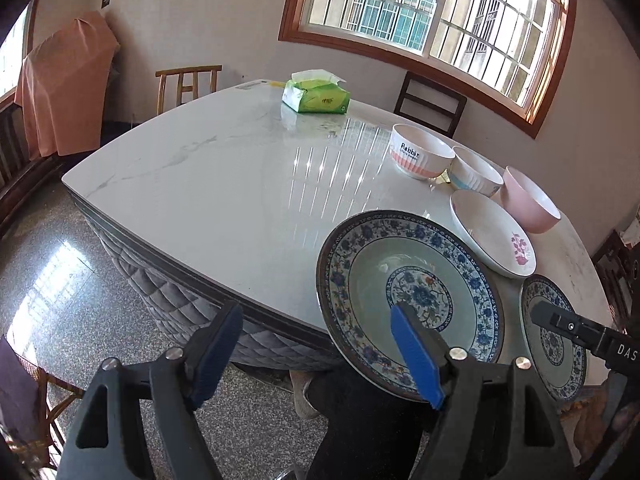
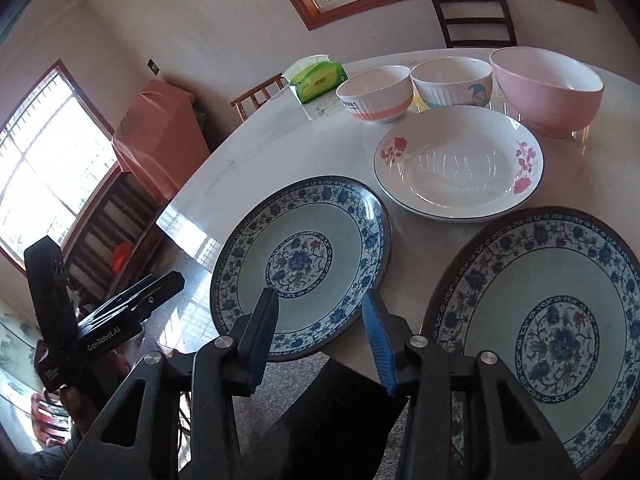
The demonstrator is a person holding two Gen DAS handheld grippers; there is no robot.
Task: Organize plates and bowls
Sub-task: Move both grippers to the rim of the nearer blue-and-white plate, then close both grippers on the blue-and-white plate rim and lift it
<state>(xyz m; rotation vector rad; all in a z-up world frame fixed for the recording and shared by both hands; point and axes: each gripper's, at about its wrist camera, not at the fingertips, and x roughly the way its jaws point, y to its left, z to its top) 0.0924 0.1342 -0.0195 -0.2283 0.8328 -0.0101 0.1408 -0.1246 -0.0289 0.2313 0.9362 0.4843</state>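
Blue pads up front on both tools, and neither has hold of anything. Left gripper [image 1: 316, 344]: jaws spread wide, one finger out past the near edge of the surface [image 1: 224, 184] with floor behind it, the other in front of the big blue-patterned plate [image 1: 408, 300]; whether that pad touches the plate I cannot tell. That plate juts out over the near edge. Right gripper [image 2: 320, 336]: jaws partly open, hanging at the same plate's near rim [image 2: 300, 264], one pad in front of its rim, the other just off its side, nothing pinched between them.

Beside it along the near edge sits a second blue-patterned plate [image 2: 548, 320], the two apart with bare marble showing between. Further in, a white plate with red flowers [image 2: 460, 164] lies flat, close to both blue ones but touching neither.

Behind that, three bowls in a row, all upright: the white bowl with orange stripes [image 2: 376, 94], then the white bowl with a cartoon figure [image 2: 452, 80] right against it, then the pink bowl [image 2: 548, 88], the largest of the three.

Far side now: a green tissue pack [image 1: 316, 94] near the far edge, well apart from the crockery. Beyond the surface, a dark chair [image 1: 432, 102] and a barred window [image 1: 428, 12].
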